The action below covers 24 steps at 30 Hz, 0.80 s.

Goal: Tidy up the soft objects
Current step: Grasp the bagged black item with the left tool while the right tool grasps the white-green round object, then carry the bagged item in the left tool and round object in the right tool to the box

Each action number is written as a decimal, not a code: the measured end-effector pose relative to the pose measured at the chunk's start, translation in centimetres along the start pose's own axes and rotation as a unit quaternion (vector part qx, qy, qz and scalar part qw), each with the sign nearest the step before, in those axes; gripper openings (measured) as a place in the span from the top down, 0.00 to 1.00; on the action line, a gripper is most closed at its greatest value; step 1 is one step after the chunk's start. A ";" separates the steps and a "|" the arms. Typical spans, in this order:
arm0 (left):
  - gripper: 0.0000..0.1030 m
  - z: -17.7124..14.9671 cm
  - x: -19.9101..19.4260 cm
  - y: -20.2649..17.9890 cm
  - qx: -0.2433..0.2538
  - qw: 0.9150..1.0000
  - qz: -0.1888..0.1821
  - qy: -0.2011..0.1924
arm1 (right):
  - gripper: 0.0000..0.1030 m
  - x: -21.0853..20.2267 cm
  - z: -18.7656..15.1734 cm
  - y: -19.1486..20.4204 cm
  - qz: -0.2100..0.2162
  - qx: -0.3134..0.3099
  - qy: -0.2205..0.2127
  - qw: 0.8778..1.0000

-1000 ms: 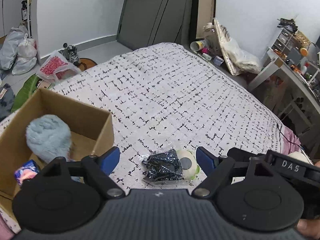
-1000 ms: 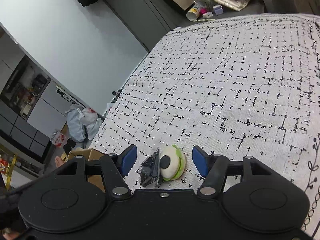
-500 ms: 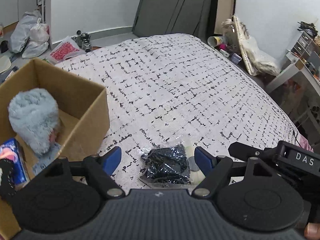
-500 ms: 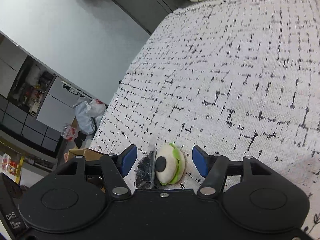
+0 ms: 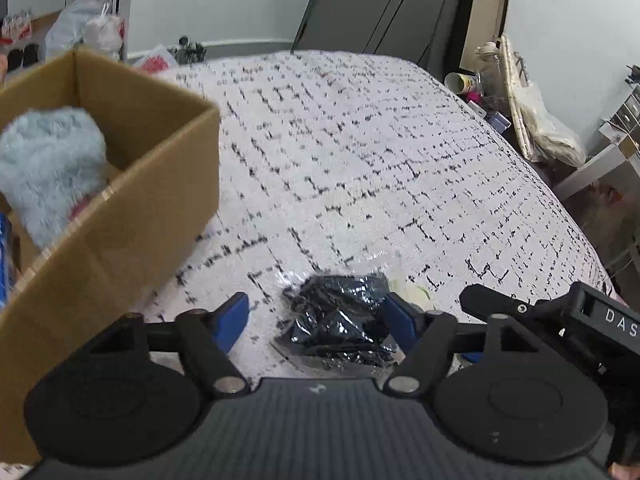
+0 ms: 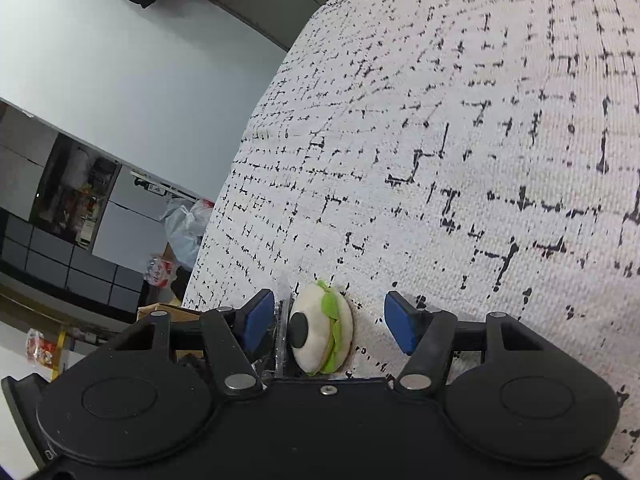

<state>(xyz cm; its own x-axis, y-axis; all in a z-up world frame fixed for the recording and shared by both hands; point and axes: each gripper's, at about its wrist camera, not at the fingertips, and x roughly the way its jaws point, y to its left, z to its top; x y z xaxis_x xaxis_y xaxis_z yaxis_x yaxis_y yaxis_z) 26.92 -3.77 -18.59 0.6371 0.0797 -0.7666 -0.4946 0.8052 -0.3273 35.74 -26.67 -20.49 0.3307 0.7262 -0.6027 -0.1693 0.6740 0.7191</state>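
A clear bag of black soft material [image 5: 338, 326] lies on the patterned bedspread [image 5: 360, 168], between the blue pads of my open left gripper [image 5: 318, 320]. Beside it lies a round white and green plush with a black spot [image 6: 320, 330], between the pads of my open right gripper [image 6: 332, 326]; a sliver of the plush shows in the left wrist view [image 5: 414, 292]. The bag's edge shows beside the right gripper's left pad [image 6: 280, 320]. A cardboard box [image 5: 120, 220] stands to the left and holds a fluffy pale blue plush [image 5: 48, 164].
The right gripper's black body [image 5: 560, 324] lies close on the right in the left wrist view. Beyond the bed are plastic bags [image 5: 86, 28], a dark wardrobe [image 5: 384, 8] and a cluttered desk [image 5: 616, 136]. A blue item [image 5: 5, 252] sits in the box.
Both grippers have moved lower and closer to the bed. The bag now sits between the left pads, the round plush between the right pads. The box looms larger on the left.
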 end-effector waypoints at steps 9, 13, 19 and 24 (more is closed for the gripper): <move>0.61 -0.6 0.8 0.8 -0.022 1.000 -0.022 0.004 | 0.41 1.0 -0.6 0.4 0.012 -0.004 0.009 1.000; 0.65 -0.6 0.5 1.2 -0.023 0.999 -0.033 0.008 | 0.42 1.9 -1.3 1.5 0.009 -0.024 0.015 1.000; 0.68 -0.6 -0.2 1.9 -0.025 0.999 -0.040 0.010 | 0.76 2.5 -2.0 1.3 0.003 -0.014 0.024 1.000; 0.69 -0.5 -1.1 2.5 -0.017 0.998 -0.050 0.015 | 0.83 1.2 -2.0 1.6 0.003 -0.018 0.015 1.000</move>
<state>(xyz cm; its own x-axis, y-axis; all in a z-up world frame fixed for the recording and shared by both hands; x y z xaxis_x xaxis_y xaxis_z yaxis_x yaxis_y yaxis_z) 24.72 -2.16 -18.80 0.6668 -0.0184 -0.7450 -0.4488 0.7882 -0.4211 34.04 -24.46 -20.77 0.3013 0.7342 -0.6085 -0.2043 0.6730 0.7109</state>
